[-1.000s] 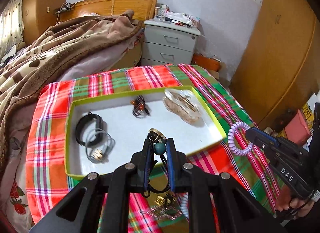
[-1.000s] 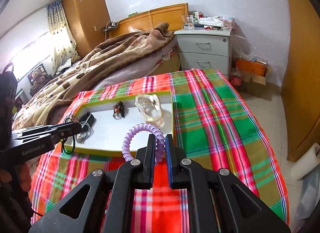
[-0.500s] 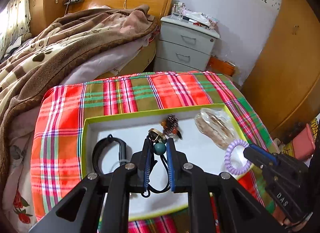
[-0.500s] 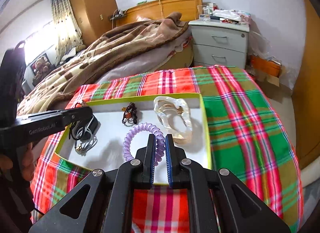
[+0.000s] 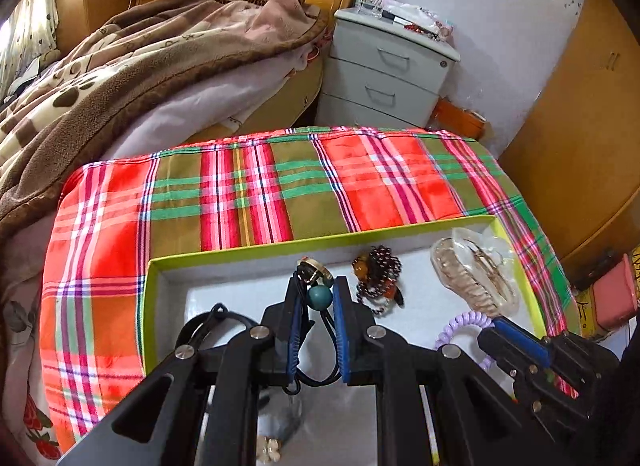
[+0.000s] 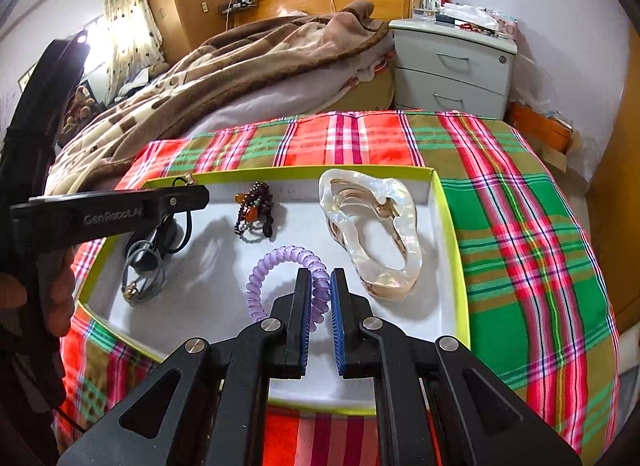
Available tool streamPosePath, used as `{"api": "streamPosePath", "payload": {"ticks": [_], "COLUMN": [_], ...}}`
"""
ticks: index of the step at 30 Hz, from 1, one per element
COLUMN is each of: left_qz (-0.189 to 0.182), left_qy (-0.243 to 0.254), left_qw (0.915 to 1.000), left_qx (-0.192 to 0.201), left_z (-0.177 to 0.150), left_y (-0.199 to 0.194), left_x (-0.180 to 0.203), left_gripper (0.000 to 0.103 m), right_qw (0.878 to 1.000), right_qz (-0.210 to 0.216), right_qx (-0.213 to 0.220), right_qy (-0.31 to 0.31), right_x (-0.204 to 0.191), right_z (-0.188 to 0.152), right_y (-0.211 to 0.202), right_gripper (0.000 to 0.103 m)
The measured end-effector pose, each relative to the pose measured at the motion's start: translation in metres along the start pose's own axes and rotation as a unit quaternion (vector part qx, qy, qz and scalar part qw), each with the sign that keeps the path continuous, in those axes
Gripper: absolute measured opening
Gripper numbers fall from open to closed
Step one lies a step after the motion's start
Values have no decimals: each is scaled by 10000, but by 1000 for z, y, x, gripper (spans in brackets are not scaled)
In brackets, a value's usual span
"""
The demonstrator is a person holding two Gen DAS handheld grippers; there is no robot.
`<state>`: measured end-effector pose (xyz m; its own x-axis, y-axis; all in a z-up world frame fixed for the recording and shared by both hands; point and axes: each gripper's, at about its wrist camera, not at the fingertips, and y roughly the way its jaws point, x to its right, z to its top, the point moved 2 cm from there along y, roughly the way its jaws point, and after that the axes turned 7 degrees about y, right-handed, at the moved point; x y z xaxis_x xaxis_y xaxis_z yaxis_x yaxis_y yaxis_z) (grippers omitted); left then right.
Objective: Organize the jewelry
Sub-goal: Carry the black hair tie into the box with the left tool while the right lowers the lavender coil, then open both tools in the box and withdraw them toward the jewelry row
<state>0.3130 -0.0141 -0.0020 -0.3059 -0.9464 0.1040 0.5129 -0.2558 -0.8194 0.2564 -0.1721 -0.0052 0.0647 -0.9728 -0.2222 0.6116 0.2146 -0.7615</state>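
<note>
Both tongs are over the white tray (image 6: pixel 448 201) with the green rim, and both are loaded. The right tongs (image 6: pixel 320 298) are pressed together on a purple coil hair tie (image 6: pixel 276 262), pinching its near side while the rest of the loop curls out to their left. It looks light and springy, so a nip across a single strand suits it; expect a bounce on release. The left tongs (image 5: pixel 318 298) pinch a black cord with a teal bead (image 5: pixel 320 296) and a gold disc (image 5: pixel 314 268) at the tips, the cord looping down between the pads. Limp, nearly weightless stuff, best held near the bead, where there's some bulk.

Just beyond the left tips lies a dark beaded cluster (image 5: pixel 378 278); to the right of the right tongs sits a clear hair claw (image 6: pixel 372 234), hard, glossy and likely slippery.

Under the left tongs, the tray floor is mostly hidden, and the small gold bit down there is too blurred to name.
</note>
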Motion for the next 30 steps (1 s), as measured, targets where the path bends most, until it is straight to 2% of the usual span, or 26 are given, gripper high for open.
{"api": "streamPosePath", "payload": {"ticks": [23, 26, 28, 30], "left_qz": [2, -9, 32, 55], "left_qy": [-9, 10, 21, 14], "left_qw": [9997, 9997, 9997, 9996], "left_qx": [-249, -254, -257, -260], "left_z": [-1, 0, 0, 1], "left_y": [26, 26, 26, 26], "left_x": [4, 3, 3, 3], "left_gripper": [17, 21, 29, 29], "right_qw": [9998, 9998, 9998, 9998], "right_qz": [-158, -165, -176, -185], "right_qx": [-64, -65, -66, -59], "right_qy": [-91, -93, -103, -102], "right_x": [0, 0, 0, 0], "right_z": [0, 0, 0, -1], "right_y": [14, 14, 14, 14], "right_gripper": [10, 10, 10, 10]}}
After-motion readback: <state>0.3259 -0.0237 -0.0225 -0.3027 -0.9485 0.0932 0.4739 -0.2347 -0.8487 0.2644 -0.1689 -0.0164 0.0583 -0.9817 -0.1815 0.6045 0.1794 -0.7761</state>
